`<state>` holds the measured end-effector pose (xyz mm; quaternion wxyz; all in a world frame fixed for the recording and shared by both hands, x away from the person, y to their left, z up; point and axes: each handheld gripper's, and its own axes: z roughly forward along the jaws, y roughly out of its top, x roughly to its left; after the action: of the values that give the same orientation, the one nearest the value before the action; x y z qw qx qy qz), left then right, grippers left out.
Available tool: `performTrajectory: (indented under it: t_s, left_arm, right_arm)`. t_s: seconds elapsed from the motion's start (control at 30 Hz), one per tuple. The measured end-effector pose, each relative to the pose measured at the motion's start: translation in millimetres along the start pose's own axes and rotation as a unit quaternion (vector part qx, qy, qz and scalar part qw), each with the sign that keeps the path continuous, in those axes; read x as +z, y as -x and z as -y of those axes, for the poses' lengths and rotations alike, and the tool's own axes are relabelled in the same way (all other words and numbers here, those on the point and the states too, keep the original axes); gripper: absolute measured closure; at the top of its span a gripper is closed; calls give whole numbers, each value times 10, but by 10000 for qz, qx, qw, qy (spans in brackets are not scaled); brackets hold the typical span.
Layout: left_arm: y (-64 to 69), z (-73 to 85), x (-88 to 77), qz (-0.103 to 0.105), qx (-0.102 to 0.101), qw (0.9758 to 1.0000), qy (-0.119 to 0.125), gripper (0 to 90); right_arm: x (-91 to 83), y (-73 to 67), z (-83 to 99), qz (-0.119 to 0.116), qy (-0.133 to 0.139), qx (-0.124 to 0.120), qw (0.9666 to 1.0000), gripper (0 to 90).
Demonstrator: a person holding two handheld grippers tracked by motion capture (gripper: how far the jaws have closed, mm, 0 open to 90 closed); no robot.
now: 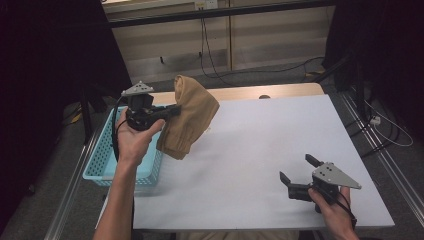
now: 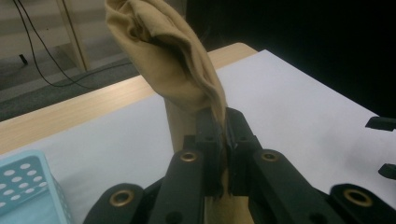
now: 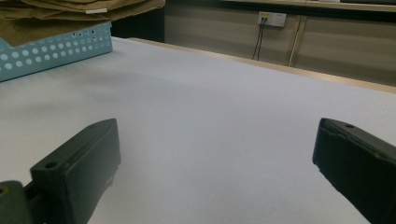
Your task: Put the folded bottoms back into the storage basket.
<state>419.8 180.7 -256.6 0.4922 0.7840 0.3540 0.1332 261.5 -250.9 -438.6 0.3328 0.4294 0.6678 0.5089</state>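
**Tan cloth lifted beside the basket**

Plainly, in the high view the left gripper (image 1: 170,111) is holding a tan cloth (image 1: 192,116) in the air over the white table (image 1: 260,150), just beside the blue basket (image 1: 102,160). The cloth is hanging with its long axis running down and slightly toward the person, bunched and folded. The right gripper (image 1: 297,172) is resting well apart, near the table's front right corner.

In the left gripper view, the jaws are pinching a fold of the cloth (image 2: 177,70), which is rising above them in soft creases.

In the right gripper view, the jaws are standing wide with nothing between them; the basket (image 3: 56,51) is lying far off to their left, so the left hand is clearly nearer.
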Motion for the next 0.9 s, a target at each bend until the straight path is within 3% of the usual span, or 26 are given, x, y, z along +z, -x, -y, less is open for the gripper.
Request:
performTrajectory:
  t_s: [0.53,0.9]
  left_arm:
    - [-76,25,-195,-149,-45,9999,75,863]
    - [-201,60,-364,-284,-167,9993,203,863]
  right_arm:
    - [-14,8,-2,-9,4,-11,10000,7]
    - [-17,6,-3,-2,7,10,10000,8]
